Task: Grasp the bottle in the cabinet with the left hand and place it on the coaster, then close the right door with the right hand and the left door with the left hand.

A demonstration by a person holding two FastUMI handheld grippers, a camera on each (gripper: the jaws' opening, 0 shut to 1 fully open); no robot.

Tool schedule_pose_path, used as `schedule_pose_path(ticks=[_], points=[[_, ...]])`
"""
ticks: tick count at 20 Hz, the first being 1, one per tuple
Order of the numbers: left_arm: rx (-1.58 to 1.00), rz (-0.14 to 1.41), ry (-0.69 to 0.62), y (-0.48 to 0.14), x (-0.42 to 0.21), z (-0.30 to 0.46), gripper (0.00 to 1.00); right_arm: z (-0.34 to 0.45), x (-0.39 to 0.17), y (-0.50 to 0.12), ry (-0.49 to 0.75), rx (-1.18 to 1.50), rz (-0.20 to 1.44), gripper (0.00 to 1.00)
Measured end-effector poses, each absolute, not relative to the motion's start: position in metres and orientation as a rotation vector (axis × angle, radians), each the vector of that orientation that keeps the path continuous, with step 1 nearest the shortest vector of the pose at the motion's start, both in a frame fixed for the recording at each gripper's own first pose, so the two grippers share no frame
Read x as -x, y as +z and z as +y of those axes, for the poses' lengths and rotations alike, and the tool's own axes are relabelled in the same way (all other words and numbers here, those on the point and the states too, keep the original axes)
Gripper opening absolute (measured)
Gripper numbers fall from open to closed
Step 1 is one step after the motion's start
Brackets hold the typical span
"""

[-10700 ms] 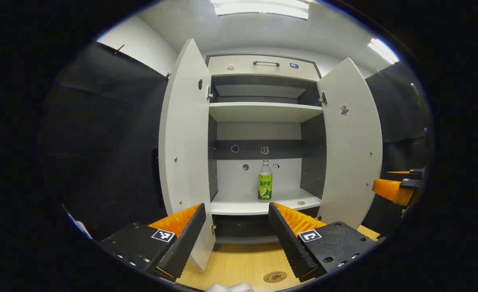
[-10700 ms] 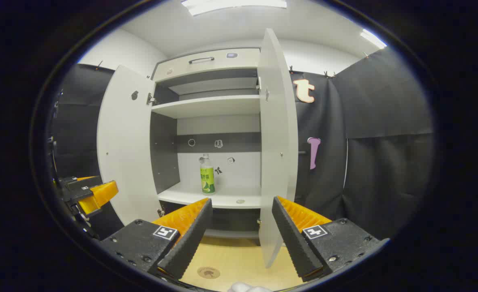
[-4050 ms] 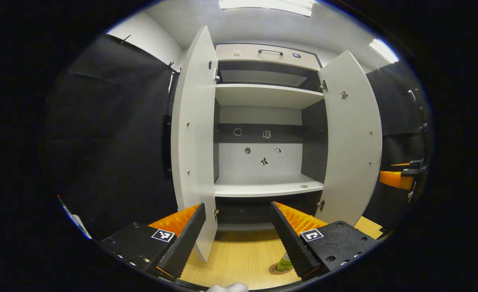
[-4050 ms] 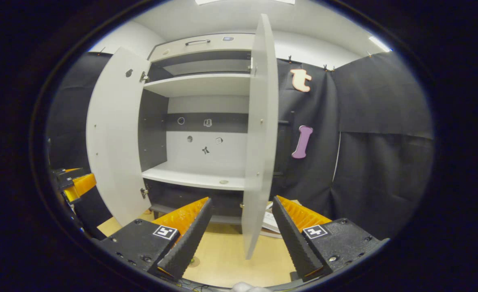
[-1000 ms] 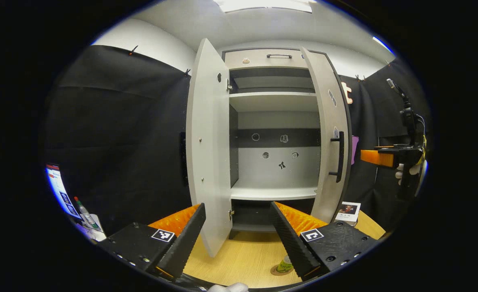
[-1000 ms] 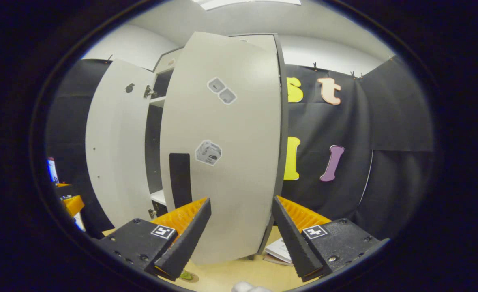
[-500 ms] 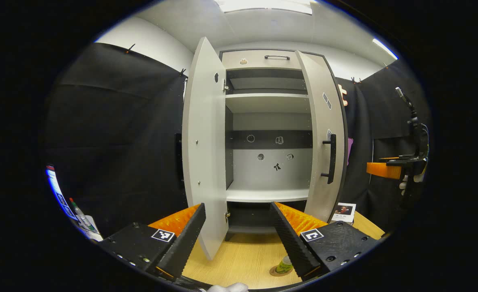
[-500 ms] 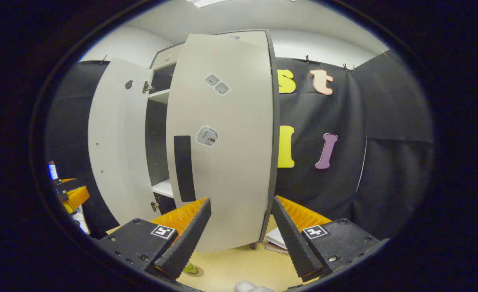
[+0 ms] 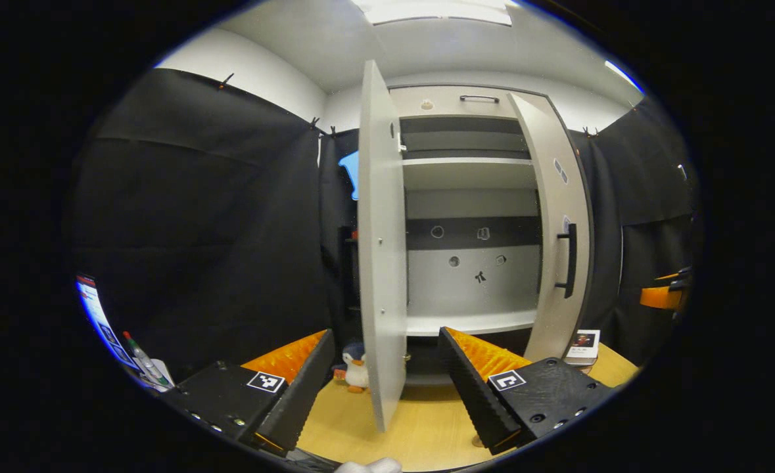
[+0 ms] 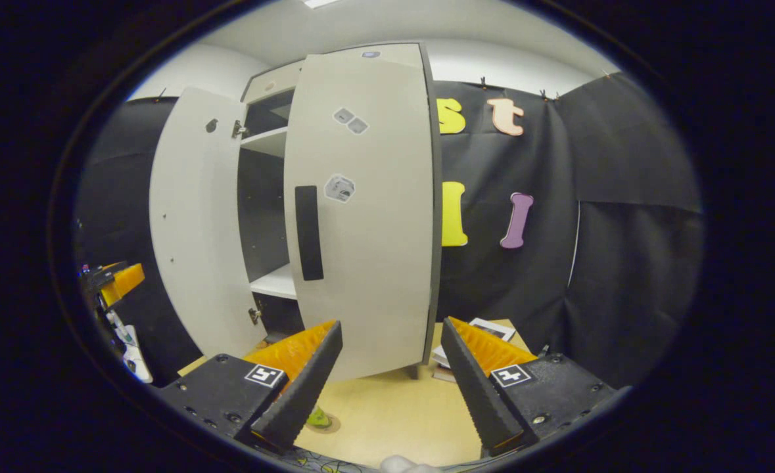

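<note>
cabinet (image 9: 469, 197): stands at the bench's (image 10: 400, 410) back edge | right door (image 10: 361, 210): nearly shut | left door (image 9: 380, 263): wide open, edge-on | left gripper (image 9: 382, 381): jaws apart, empty, straddling the left door's lower edge | right gripper (image 10: 387, 374): jaws apart, empty, before the right door | bottle (image 10: 318, 417): on coaster (image 10: 328, 426), near the bench's front edge.

Bright ceiling panels (image 9: 436, 10) glare at 12 o'clock. The picture stays sharp at centre. Straight edges bow strongly toward the rim.
</note>
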State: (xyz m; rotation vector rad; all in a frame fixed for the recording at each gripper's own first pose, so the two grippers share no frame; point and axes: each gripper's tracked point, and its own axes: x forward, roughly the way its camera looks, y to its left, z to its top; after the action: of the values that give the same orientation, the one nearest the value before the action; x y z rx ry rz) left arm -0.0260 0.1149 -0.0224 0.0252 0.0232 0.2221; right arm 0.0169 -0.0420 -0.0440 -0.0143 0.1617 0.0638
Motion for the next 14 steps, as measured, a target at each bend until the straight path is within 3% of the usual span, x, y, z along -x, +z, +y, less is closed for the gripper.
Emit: schedule_pose_path(ticks=[8, 14], points=[[-0.066, -0.016, 0.35, -0.003, -0.013, 0.224, 0.96, -0.047, 0.012, -0.053, 0.022, 0.026, 0.183, 0.99], [-0.048, -0.039, 0.348, 0.011, -0.05, 0.25, 0.96, -0.055, 0.027, -0.054, -0.009, 0.028, 0.197, 0.99]])
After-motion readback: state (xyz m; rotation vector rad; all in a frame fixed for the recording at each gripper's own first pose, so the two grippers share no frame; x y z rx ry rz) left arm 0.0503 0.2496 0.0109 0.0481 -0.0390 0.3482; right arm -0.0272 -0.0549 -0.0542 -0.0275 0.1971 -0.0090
